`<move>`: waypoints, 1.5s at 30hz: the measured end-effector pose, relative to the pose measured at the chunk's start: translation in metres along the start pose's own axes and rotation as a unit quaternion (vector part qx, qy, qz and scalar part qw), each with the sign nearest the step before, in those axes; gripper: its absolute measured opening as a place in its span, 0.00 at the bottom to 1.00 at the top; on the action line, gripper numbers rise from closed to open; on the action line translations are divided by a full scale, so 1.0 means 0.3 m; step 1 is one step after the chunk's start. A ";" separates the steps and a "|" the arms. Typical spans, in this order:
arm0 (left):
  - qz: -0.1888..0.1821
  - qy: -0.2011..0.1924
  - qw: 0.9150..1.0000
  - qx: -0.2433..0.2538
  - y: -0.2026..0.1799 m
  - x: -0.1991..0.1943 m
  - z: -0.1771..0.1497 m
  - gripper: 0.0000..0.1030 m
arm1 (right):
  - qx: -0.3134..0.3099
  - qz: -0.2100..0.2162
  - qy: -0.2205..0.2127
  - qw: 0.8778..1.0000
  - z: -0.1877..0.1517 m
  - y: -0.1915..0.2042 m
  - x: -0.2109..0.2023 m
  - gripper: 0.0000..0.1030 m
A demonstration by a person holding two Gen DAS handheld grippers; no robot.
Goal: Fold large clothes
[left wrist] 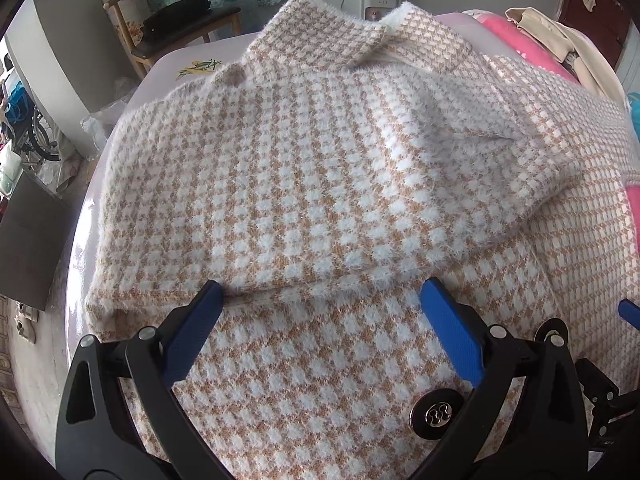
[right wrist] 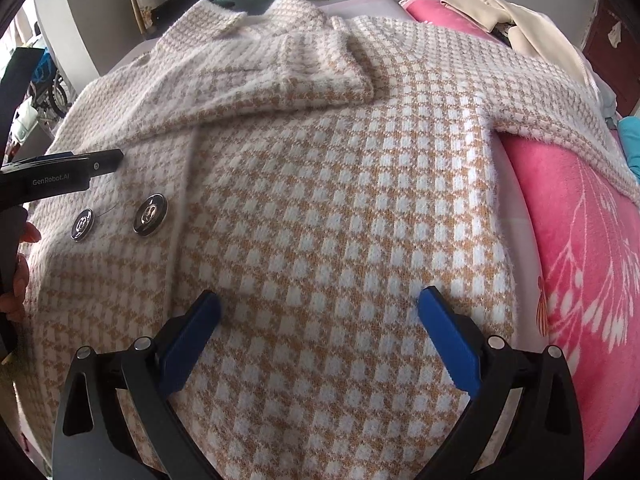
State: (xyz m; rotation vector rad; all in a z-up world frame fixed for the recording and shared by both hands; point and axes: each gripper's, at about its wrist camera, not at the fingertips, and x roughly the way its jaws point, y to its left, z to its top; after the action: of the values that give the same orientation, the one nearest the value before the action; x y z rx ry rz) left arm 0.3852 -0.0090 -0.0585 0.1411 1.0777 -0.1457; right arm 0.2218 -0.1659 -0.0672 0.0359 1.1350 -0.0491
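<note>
Left wrist view, left to right. A wooden armchair with a dark seat stands far left, beyond the pale glossy tabletop. A fuzzy tan-and-white houndstooth knit coat lies spread over the tabletop, collar at the far side. One sleeve is folded across the chest, its cuff end lying just beyond the tool tips. The left tool hovers over the near part of the coat, its blue-padded fingers spread wide with nothing between them. A dark round metal button shows beside the right finger. A bright pink blanket and a beige garment lie far right.

Right wrist view, left to right. The side of the left tool's black body enters from the left edge, above the coat's front panel. Just near of it sit two dark round buttons side by side on the houndstooth coat. The folded sleeve crosses the far part of the coat. The right tool hangs above the coat's near right portion, blue fingers wide apart and gripping nothing. The coat's second sleeve extends right onto the pink blanket with a white plant print, which borders the coat's right edge.
</note>
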 end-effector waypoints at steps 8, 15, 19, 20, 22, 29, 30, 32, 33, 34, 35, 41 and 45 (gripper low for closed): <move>0.002 0.009 1.000 -0.010 -0.002 0.005 0.010 0.93 | -0.001 0.001 0.000 1.000 0.006 0.000 0.004 0.94; -0.003 0.001 1.000 -0.015 0.004 0.004 -0.002 0.94 | -0.016 0.011 0.004 1.000 -0.003 -0.002 0.000 0.94; -0.006 0.003 1.000 -0.015 0.009 0.003 -0.009 0.94 | -0.029 0.025 0.027 0.999 0.010 -0.009 -0.007 0.94; -0.007 0.004 1.000 -0.014 0.010 0.002 -0.010 0.94 | -0.020 0.030 0.029 0.999 0.015 -0.023 -0.018 0.94; -0.007 0.003 1.000 -0.014 0.009 0.002 -0.009 0.94 | 0.007 0.035 0.012 0.999 0.027 -0.080 -0.068 0.94; -0.013 0.003 1.000 -0.010 0.014 0.000 0.002 0.94 | 0.128 0.017 -0.029 0.991 0.093 -0.470 -0.204 0.94; -0.012 0.004 1.000 -0.010 0.015 0.000 0.004 0.94 | 0.150 0.020 -0.036 0.988 0.102 -0.542 -0.217 0.94; -0.013 0.004 1.000 -0.010 0.013 0.000 0.004 0.94 | 0.200 0.030 -0.054 0.978 0.119 -0.698 -0.239 0.94; -0.013 0.004 1.000 -0.010 0.012 0.001 0.005 0.94 | 0.224 0.031 -0.062 0.972 0.130 -0.776 -0.249 0.93; -0.013 0.005 1.000 -0.010 0.012 0.001 0.005 0.94 | 0.248 0.028 -0.070 0.966 0.139 -0.850 -0.254 0.90; -0.013 0.007 1.000 -0.009 0.011 0.003 0.005 0.94 | 0.272 0.029 -0.076 0.959 0.150 -0.925 -0.255 0.89; -0.015 0.013 1.000 -0.009 0.011 0.009 0.009 0.94 | 0.422 0.039 -0.082 0.902 0.175 -1.301 -0.183 0.73; -0.015 0.017 1.000 -0.010 0.011 0.011 0.013 0.94 | 0.478 0.043 -0.079 0.874 0.174 -1.432 -0.123 0.65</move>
State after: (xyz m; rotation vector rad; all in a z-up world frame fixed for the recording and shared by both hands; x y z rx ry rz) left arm 0.3908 -0.0067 -0.0594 0.1101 1.1155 -0.1599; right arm 0.2287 -0.5969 -0.0134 0.9514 0.8475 -0.5258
